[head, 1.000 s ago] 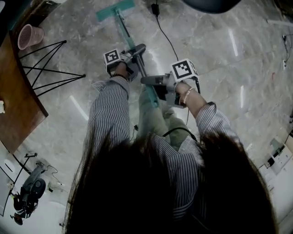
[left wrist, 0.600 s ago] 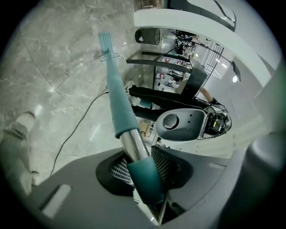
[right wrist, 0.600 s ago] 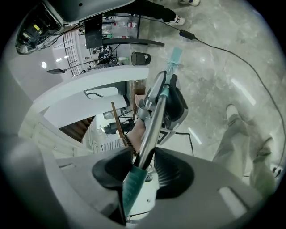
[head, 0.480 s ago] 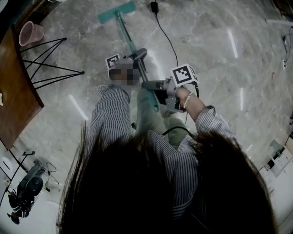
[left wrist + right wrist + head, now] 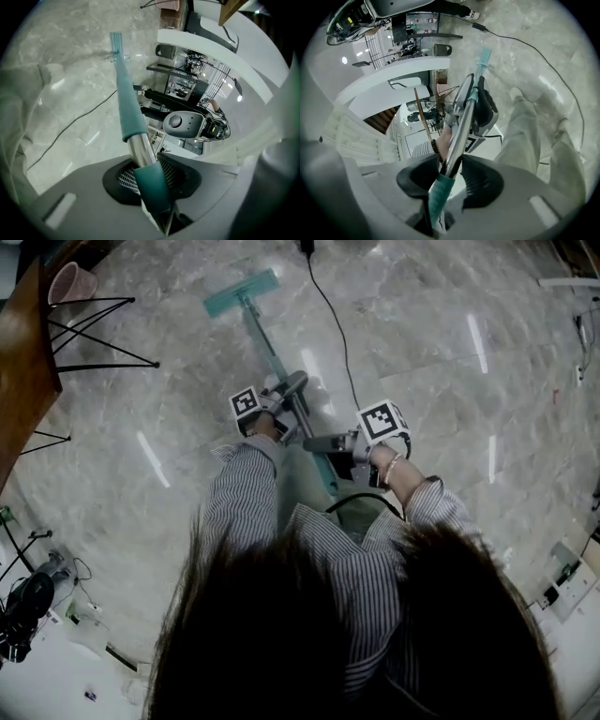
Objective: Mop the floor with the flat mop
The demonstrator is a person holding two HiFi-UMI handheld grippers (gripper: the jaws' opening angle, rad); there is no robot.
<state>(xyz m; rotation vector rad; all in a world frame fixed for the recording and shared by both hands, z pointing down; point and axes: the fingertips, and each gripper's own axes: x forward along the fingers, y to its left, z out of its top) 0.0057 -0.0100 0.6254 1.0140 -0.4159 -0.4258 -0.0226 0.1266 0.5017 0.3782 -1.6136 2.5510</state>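
The flat mop lies with its teal head on the marble floor, and its handle runs back towards me. My left gripper holds the handle higher up the picture. In the left gripper view the jaws of that gripper are closing, and the metal and teal handle sits pressed between the pads. My right gripper grips the handle lower down, near its end. In the right gripper view this gripper pinches the tube, and the left gripper shows further along it.
A black cable trails over the floor to the right of the mop. A wooden table with black wire legs and a pink basket stand at the upper left. Equipment sits at the lower left. My trouser legs are below the handle.
Both grippers and the mop have come down the picture towards me, and the mop head has slid back over the floor. The table and basket have shifted towards the upper left.
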